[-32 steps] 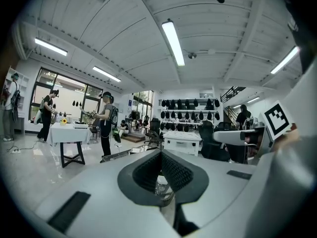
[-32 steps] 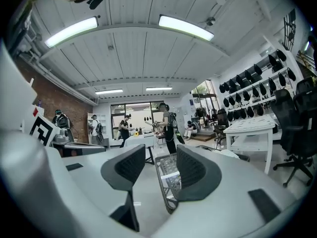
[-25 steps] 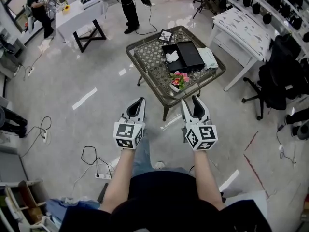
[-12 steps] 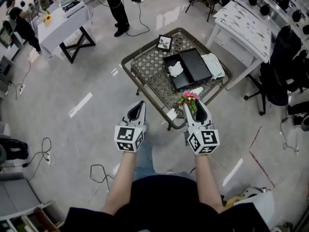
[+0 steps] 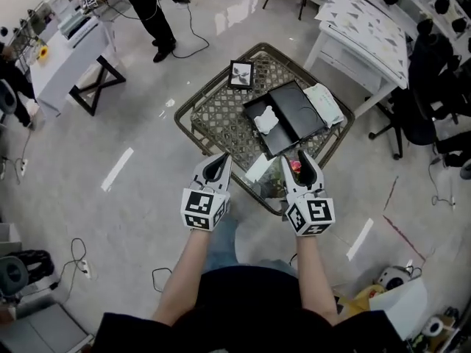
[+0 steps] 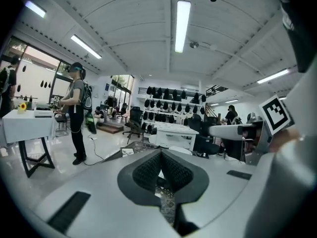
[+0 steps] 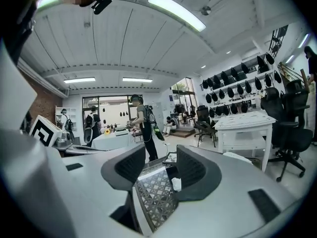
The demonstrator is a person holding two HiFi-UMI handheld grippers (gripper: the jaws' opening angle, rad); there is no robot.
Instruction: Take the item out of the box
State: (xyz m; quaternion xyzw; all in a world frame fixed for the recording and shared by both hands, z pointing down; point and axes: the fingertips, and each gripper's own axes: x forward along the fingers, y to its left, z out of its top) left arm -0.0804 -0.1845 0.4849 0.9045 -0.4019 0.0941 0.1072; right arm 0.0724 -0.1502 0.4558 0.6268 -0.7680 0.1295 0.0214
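Box (image 5: 302, 109) one, item (image 5: 266, 118) one (white), left claw (image 6: 161, 153) closed, right claw (image 7: 161, 156) parted

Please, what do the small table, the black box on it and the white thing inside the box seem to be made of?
The table is probably metal, dark bronze in colour, and its top shows an open lattice pattern; wicker is possible. The box is matte black with flat thin walls, likely cardboard, perhaps plastic. The white thing looks soft and crumpled, maybe cloth or paper; it is too small to tell.

bright ceiling strip lights (image 6: 183, 26), glare on floor (image 5: 221, 20) (fisheye edges bend, darken).
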